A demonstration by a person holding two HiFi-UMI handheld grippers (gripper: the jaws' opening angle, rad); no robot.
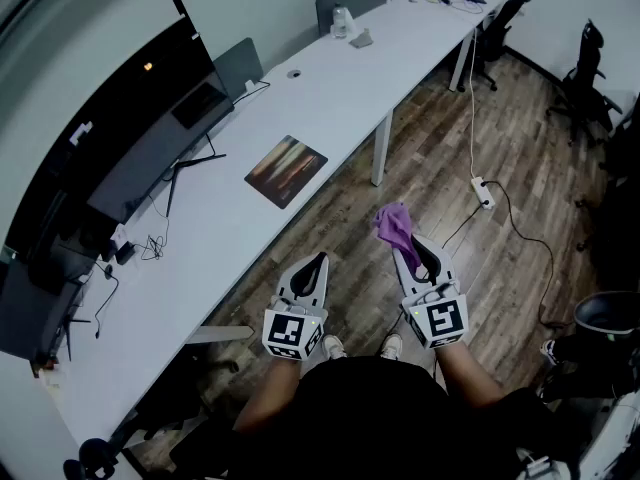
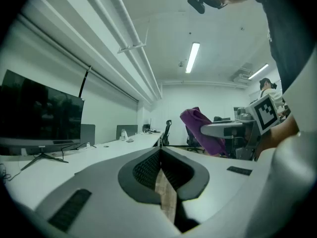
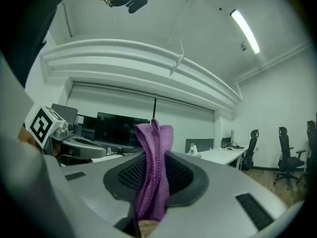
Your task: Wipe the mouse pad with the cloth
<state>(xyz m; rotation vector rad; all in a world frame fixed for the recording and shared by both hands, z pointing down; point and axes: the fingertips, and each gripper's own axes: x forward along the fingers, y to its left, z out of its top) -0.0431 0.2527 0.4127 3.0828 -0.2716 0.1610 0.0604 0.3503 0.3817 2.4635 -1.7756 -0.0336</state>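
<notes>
A dark mouse pad (image 1: pixel 286 169) with an orange-brown print lies on the long white desk (image 1: pixel 330 98), well ahead of both grippers. My right gripper (image 1: pixel 417 251) is shut on a purple cloth (image 1: pixel 394 225), which sticks up past its tips; in the right gripper view the cloth (image 3: pixel 154 172) is pinched between the jaws. My left gripper (image 1: pixel 316 261) is shut with nothing in it, beside the right one over the wooden floor. In the left gripper view its jaws (image 2: pixel 161 168) meet, and the cloth (image 2: pixel 202 129) shows to the right.
A large dark monitor (image 1: pixel 140 118) stands on the desk to the left, cables beside it. A white power strip (image 1: pixel 483 193) with a cord lies on the floor. Office chairs (image 1: pixel 590 78) stand at the right; small objects (image 1: pixel 350 28) sit far down the desk.
</notes>
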